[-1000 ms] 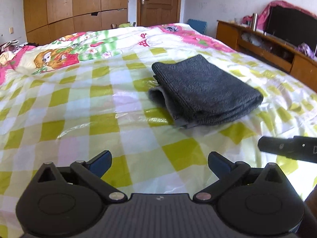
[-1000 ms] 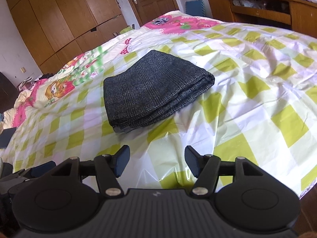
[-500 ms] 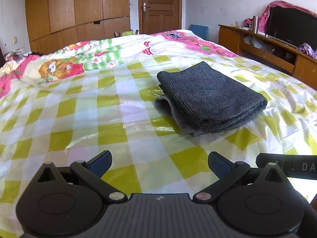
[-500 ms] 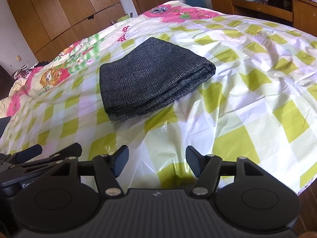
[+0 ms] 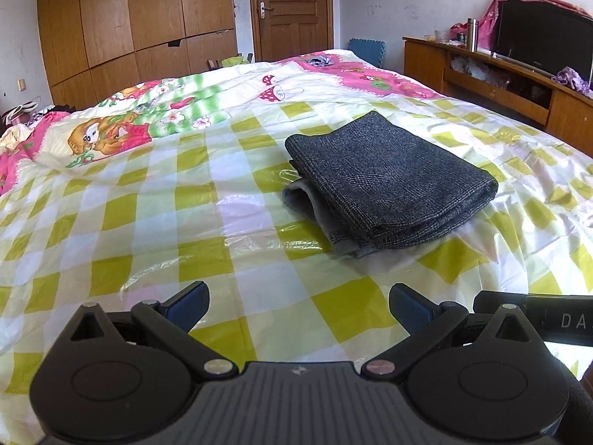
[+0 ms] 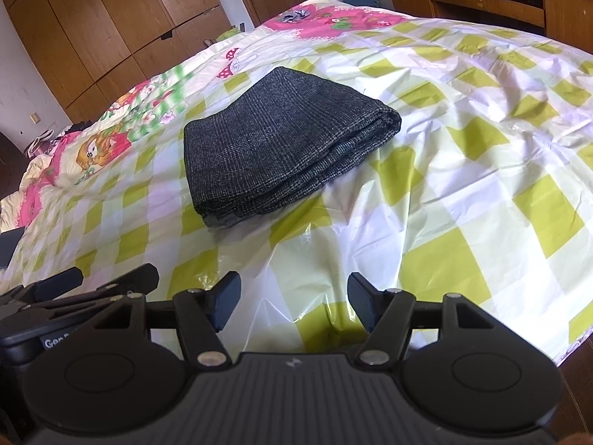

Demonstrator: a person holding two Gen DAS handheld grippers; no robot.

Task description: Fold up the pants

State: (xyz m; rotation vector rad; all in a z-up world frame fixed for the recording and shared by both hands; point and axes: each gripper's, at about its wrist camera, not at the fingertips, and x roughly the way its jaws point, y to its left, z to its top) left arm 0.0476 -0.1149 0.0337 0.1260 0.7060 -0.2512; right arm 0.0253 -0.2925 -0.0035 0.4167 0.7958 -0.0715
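left gripper hangs over the near edge of the bed, jaws spread wide, nothing between the blue pads, well short of the pants. right gripper likewise parted and empty, also near side of the pants, apart from them. pants: dark grey checked cloth, folded into 1 compact rectangle of several layers, lying flat on the yellow-green checked plastic sheet that covers the bed; lighter grey inner edge sticks out at the pants' near-left corner in the left wrist view. beyond the pants: pink cartoon bedspread, then wooden wardrobe and door. right of the pants: low wooden cabinet with a dark tv on top.
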